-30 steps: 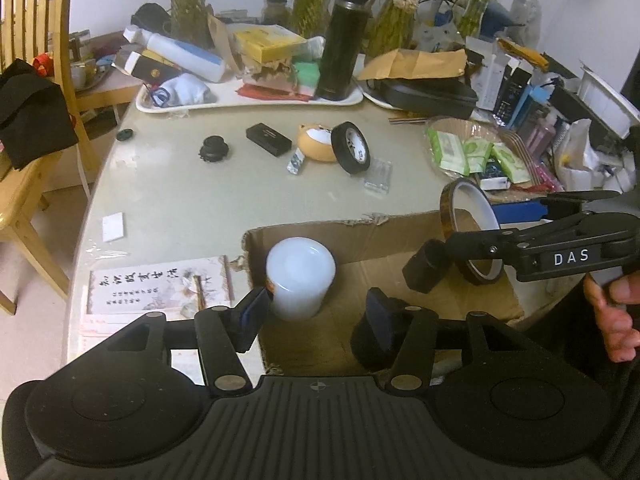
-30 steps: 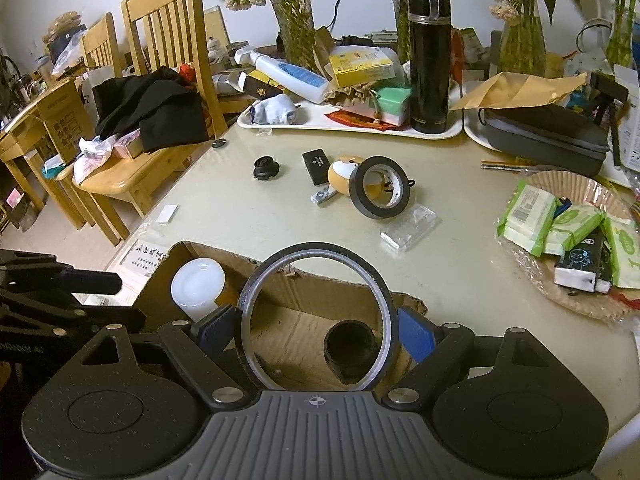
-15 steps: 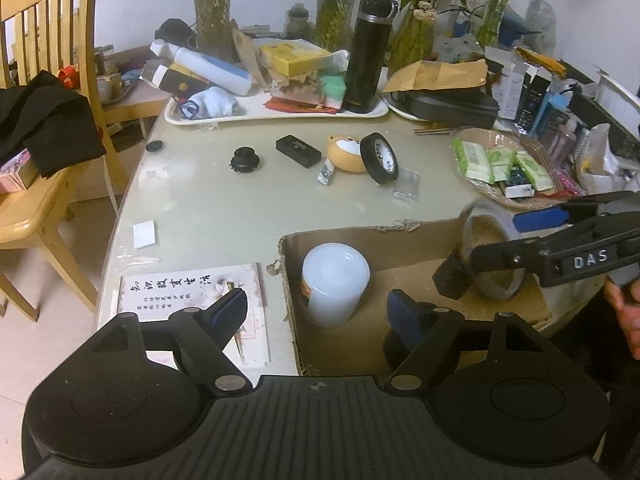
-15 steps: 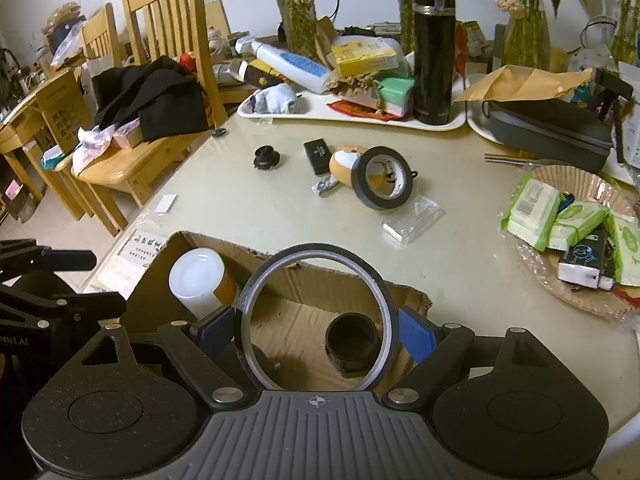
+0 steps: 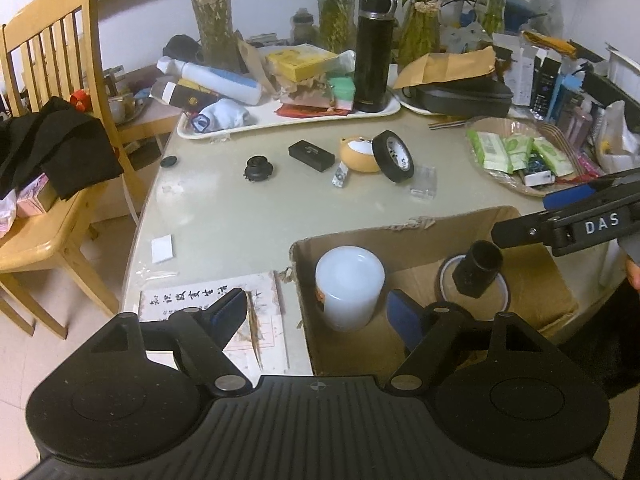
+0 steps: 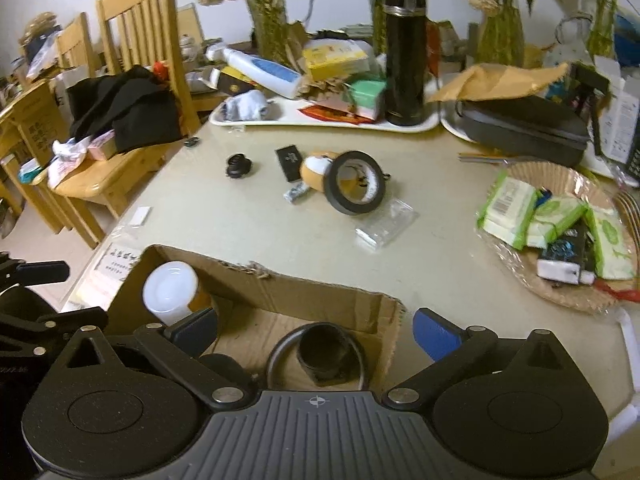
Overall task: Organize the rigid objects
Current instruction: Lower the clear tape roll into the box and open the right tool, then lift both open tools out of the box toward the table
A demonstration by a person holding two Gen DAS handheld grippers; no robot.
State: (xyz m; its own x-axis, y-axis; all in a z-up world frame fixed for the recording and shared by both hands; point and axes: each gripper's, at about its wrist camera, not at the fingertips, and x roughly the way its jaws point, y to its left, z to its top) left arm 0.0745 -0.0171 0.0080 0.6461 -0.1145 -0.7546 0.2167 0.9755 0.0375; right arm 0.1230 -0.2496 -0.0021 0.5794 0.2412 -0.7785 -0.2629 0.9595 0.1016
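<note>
Cluttered pale tabletop [image 5: 224, 216] carries a cardboard box [image 5: 400, 236] at its near edge, and everything is placed from that box. Inside it stand a white jar [image 5: 350, 284], a black cylinder [image 5: 478, 266] and a thin tape ring [image 6: 316, 354] lying flat round the cylinder. Left gripper [image 5: 320, 312] hangs spread over the jar, clasping nothing; right gripper [image 6: 316, 330] has just opened wide above the ring, nothing between its jaws. Beyond the box's far wall, a black tape roll [image 6: 354, 188] stands on edge, its hole facing the right gripper, which looks the nearer.
</note>
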